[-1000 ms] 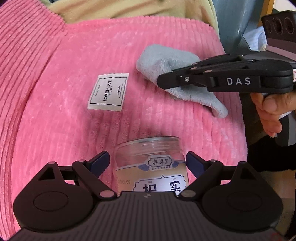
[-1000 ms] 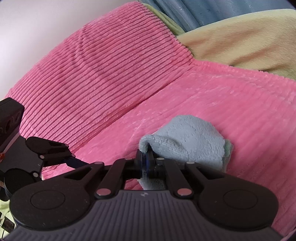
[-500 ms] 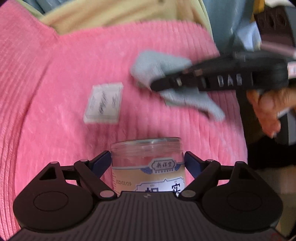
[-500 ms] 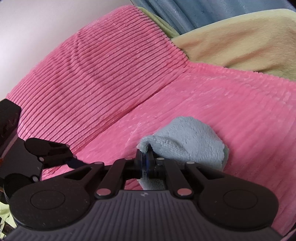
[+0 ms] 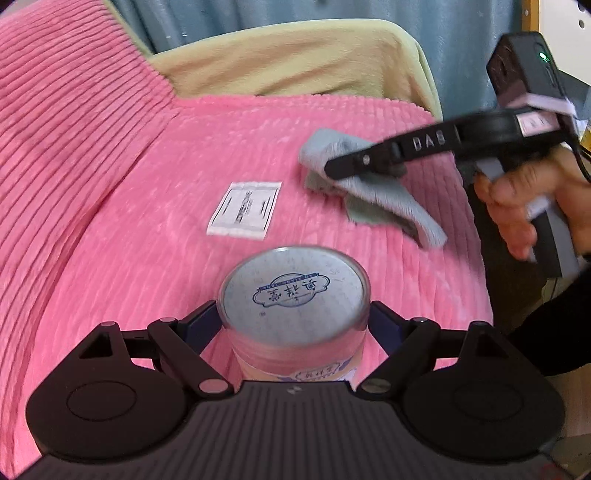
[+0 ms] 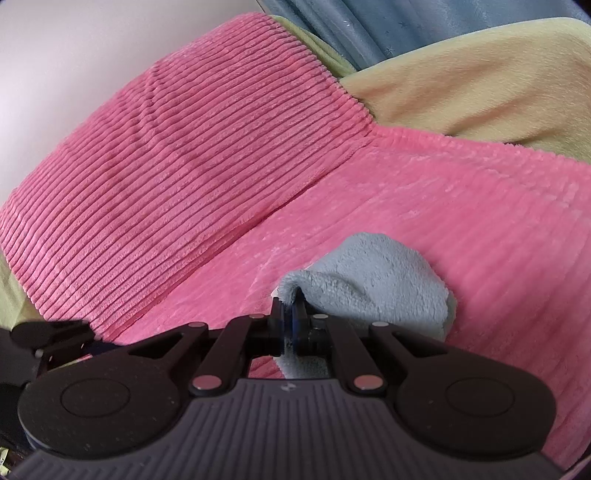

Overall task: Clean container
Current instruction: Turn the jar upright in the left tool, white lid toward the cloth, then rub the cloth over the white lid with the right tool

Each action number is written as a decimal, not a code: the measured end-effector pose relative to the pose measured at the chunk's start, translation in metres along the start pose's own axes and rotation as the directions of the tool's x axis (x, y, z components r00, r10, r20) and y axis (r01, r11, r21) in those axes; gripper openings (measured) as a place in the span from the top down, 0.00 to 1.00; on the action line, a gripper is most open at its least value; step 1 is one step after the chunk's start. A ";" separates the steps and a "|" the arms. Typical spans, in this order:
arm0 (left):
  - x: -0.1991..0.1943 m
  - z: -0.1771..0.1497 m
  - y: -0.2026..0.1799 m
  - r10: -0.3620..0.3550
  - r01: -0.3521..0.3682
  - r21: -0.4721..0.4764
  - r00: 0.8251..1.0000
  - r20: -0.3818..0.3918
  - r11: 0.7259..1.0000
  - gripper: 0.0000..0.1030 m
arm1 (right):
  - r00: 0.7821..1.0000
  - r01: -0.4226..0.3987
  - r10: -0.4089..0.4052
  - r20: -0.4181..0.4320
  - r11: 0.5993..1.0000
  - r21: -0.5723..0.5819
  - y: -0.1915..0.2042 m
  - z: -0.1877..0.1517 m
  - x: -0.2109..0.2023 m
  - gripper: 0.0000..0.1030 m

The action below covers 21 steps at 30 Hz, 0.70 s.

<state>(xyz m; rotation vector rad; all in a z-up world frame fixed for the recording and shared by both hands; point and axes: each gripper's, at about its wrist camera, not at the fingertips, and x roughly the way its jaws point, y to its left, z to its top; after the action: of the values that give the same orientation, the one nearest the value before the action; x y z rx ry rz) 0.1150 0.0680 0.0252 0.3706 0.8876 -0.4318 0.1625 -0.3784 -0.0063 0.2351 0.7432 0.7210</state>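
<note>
A pink ribbed plush blanket point(image 5: 110, 155) covered the surface, rising at the back and left into a padded hump, with a white sewn label point(image 5: 243, 207) lying flat on its level part. Behind it lay a yellow-green fleece point(image 5: 295, 62), and beyond that hung a blue curtain point(image 5: 332, 18); in the right wrist view a pale wall point(image 6: 92, 55) showed above the pink hump. The left gripper point(image 5: 293, 321) clasped the clear container point(image 5: 293, 306) between its blue pads, the jar tipped so that its round printed end faced the camera, held low over the blanket near the front. The right gripper point(image 6: 291, 317), held by a hand point(image 5: 528, 192) at the right, was clenched on a grey-blue cloth point(image 6: 369, 273), whose free folds hung down just above or on the blanket; contact could not be told. The cloth stood apart from the container, beyond it and to the right
</note>
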 end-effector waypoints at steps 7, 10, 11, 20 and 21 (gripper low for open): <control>-0.011 -0.032 -0.007 0.036 -0.030 -0.081 0.997 0.072 0.996 0.17 | 1.000 -0.024 0.024 -0.005 0.999 -0.034 0.010 -0.003 -0.004 0.98; -0.012 -0.036 -0.015 0.065 -0.057 -0.065 0.990 0.128 0.996 0.18 | 0.998 -0.062 0.062 0.008 0.997 -0.050 0.018 -0.001 -0.013 0.98; -0.012 -0.037 -0.018 0.075 -0.066 -0.065 0.986 0.149 0.996 0.18 | 0.997 -0.076 0.077 0.011 0.995 -0.058 0.020 0.000 -0.015 0.98; 0.002 -0.022 -0.035 0.157 -0.133 -0.109 0.956 0.249 0.985 0.18 | 0.991 -0.124 0.114 -0.070 0.980 -0.153 0.025 0.002 -0.009 0.98; 0.003 -0.022 -0.037 0.169 -0.143 -0.119 0.953 0.250 0.983 0.18 | 0.990 -0.130 0.118 -0.079 0.978 -0.163 0.026 0.002 -0.008 0.98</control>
<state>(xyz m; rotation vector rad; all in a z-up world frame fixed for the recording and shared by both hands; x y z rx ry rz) 0.0835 0.0460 0.0048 0.2818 0.6166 -0.2805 0.1463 -0.3648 0.0107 0.1036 0.7334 0.9096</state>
